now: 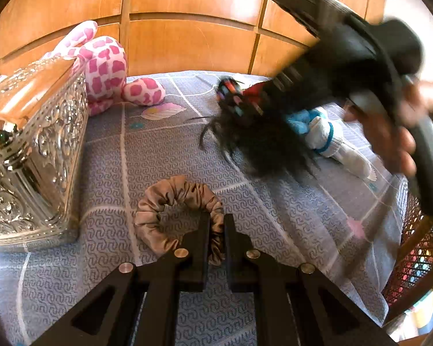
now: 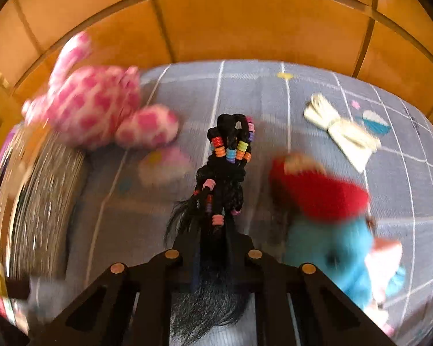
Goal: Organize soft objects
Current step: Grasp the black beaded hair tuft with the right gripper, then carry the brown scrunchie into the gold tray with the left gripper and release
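My left gripper [image 1: 216, 225] is shut on the near rim of a tan satin scrunchie [image 1: 170, 199] that lies on the grey patterned bedspread [image 1: 147, 150]. My right gripper [image 2: 213, 236] is shut on a black hairpiece with coloured beads [image 2: 231, 147] and holds it above the bed; the hairpiece also shows in the left wrist view [image 1: 245, 124], hanging from the right gripper [image 1: 257, 103]. A pink-and-white spotted plush [image 1: 106, 66] lies at the back left. A red, blue and white plush doll [image 2: 326, 216] lies at the right.
An ornate silver box [image 1: 34, 144] with its lid open stands at the left. A cream bow [image 2: 340, 129] lies at the back right. A wooden panelled headboard [image 1: 193, 43] runs behind the bed. A cane chair [image 1: 418, 259] stands at the right edge.
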Tool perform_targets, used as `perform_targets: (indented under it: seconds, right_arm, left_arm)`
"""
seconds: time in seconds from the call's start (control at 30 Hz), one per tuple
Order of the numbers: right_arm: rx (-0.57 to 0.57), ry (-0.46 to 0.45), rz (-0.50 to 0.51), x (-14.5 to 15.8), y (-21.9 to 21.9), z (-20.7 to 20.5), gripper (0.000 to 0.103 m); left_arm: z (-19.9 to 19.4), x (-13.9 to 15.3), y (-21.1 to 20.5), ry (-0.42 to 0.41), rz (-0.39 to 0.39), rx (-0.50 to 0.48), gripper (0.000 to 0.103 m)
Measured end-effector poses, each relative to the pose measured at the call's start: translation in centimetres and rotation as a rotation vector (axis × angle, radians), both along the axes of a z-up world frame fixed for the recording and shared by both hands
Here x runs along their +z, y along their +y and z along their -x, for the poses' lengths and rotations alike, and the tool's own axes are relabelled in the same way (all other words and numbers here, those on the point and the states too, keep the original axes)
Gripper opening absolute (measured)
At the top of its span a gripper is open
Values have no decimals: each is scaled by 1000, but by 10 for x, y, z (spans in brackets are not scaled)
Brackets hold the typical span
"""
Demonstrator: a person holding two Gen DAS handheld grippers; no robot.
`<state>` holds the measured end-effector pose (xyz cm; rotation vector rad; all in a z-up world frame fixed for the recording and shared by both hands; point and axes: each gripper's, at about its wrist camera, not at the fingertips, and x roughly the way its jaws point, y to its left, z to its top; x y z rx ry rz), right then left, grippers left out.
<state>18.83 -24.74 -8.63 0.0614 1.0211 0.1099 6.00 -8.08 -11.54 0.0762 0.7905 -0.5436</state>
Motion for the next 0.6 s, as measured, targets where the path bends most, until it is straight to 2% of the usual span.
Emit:
perform_targets:
  seconds: [0.2, 0.33, 0.6]
  right_arm:
    - [46, 88, 79, -25, 2, 29, 13]
    - [44, 79, 101, -29, 6, 26, 14]
    - [43, 80, 86, -31, 3, 25, 15]
  left_arm:
    - [-2, 3, -5, 12, -29, 0, 9]
    - [-9, 15, -7, 57, -32, 10, 8]
    - [-33, 97, 0, -46, 51, 36, 8]
